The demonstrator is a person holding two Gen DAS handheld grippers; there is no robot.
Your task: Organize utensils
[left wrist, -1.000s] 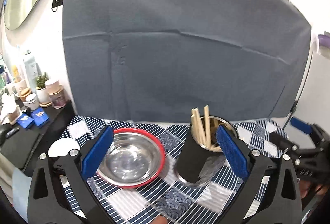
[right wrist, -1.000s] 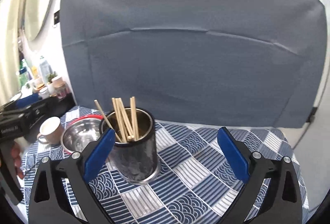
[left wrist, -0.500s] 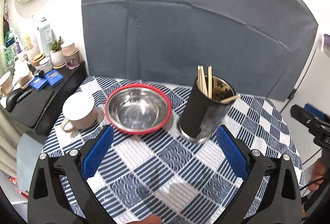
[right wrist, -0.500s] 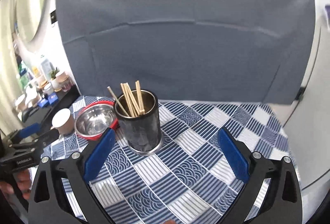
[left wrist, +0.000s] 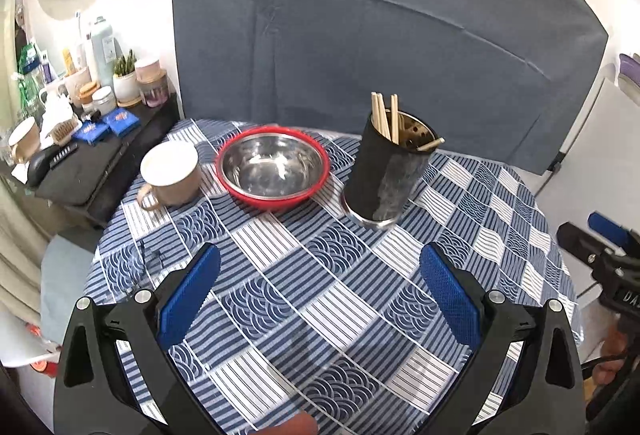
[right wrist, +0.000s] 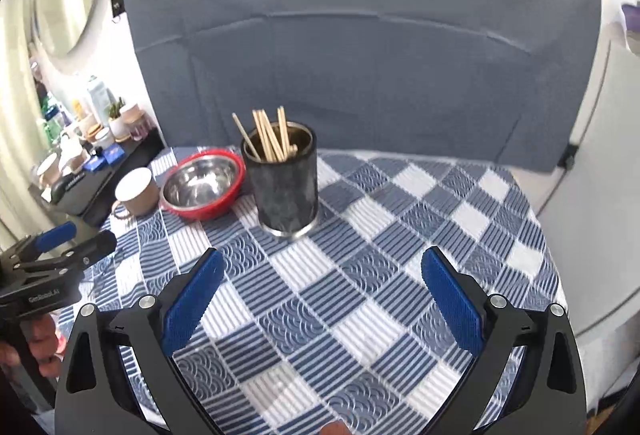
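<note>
Both grippers, left gripper [left wrist: 320, 299] and right gripper [right wrist: 320, 295], jaws wide, empty. Chopsticks [right wrist: 270, 135] upright in holder [right wrist: 285, 183] at 12 o'clock; right gripper seemingly nearer.

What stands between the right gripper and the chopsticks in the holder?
Nothing visible. Only bare tablecloth lies between the open right gripper and the holder. The chopsticks stick up out of its top, and the bowl and mug sit off to its left.
</note>
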